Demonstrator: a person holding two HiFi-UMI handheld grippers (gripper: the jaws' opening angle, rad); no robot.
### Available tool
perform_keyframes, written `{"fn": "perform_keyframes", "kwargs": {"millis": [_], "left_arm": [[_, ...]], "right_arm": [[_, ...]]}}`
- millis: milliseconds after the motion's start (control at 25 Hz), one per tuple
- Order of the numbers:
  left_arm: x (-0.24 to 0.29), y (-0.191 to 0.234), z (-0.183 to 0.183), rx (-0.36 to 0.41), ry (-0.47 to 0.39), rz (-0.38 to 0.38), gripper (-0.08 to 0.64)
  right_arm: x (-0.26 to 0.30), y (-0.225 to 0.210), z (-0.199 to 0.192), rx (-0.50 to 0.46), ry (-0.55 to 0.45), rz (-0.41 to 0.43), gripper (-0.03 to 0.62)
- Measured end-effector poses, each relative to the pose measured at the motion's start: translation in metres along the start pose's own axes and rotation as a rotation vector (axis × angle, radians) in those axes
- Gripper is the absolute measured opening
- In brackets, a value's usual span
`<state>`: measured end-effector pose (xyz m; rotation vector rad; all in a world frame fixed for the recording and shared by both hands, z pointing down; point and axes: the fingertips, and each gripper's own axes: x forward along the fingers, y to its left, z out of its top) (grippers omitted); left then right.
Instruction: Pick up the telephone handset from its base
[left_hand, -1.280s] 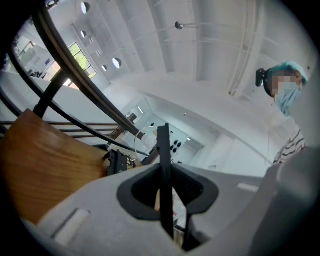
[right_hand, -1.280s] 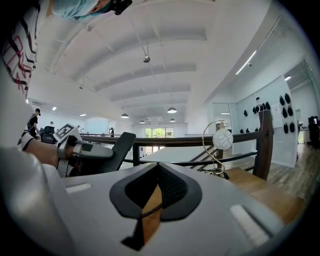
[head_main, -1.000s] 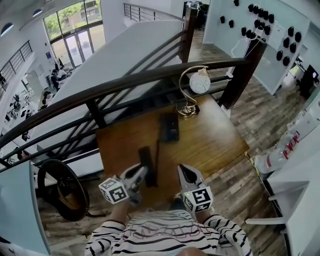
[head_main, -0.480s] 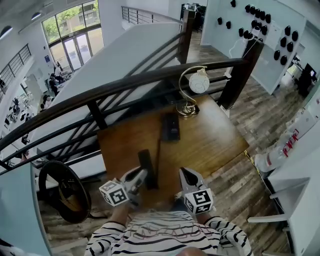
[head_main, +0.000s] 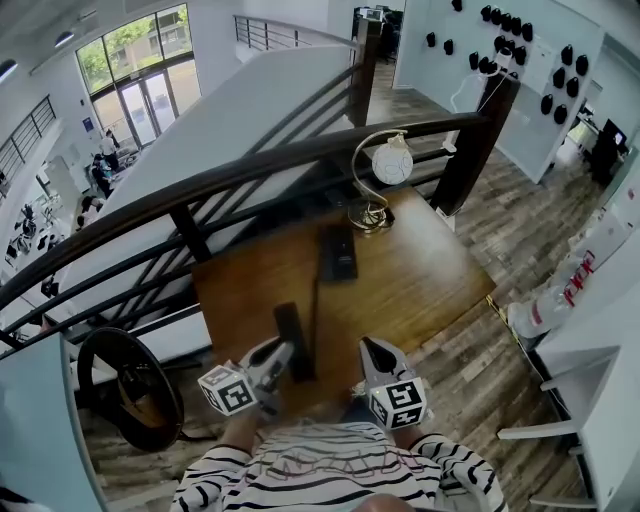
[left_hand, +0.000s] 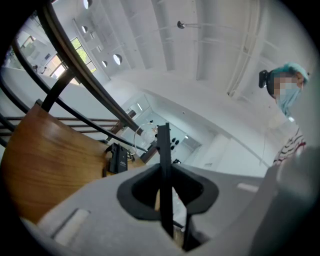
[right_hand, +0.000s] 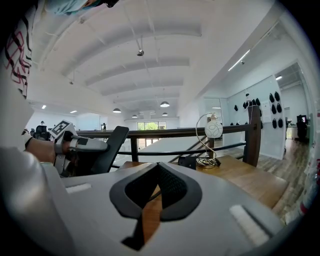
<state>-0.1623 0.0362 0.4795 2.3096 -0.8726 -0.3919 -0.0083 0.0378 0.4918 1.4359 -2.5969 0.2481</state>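
Above table (head_main: 420, 285), left gripper (head_main: 284, 357) level, clamping handset (head_main: 292, 328)

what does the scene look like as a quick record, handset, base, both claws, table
handset: black telephone handset, off its base, clamped in the left claw
base: telephone base on the far side of the table, beside the lamp
left claw: shut on the handset
right claw: right claw shut, nothing between its jaws
table: wooden table against a dark railing
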Motion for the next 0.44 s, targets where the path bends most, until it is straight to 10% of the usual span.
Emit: {"fn": "perform_keyframes", "kwargs": {"millis": [440], "left_arm": [[-0.0003, 0.0023, 0.0009, -0.008, 0.019, -0.001, 0.069]], "right_arm": [[0.0006, -0.0026, 0.005, -0.017, 0.019, -0.003, 0.0]]}}
